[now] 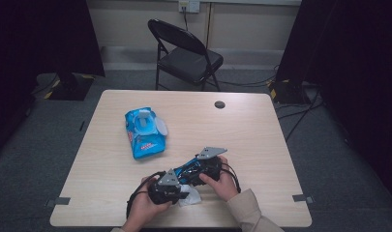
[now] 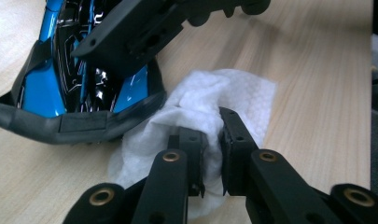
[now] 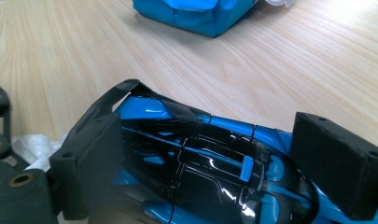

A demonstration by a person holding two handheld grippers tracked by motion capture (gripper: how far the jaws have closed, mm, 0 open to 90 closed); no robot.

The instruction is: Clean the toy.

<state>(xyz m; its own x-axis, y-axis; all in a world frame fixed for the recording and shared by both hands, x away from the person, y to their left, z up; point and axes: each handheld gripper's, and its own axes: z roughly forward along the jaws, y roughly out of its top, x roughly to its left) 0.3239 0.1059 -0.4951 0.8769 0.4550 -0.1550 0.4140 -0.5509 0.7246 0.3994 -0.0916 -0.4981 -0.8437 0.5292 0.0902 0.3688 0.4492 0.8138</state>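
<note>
Left tool pinches white wet wipe at tabletop's 6 o'clock edge; right tool clamps blue-black toy car just beside. Wipes pack lies toward 10 o'clock. Likely step: wiping car. Keep clamp steady, press wipe lightly, stroke along body.

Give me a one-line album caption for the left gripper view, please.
Left gripper pinching a white wipe on the wooden table, beside a blue-and-black toy car.
</note>
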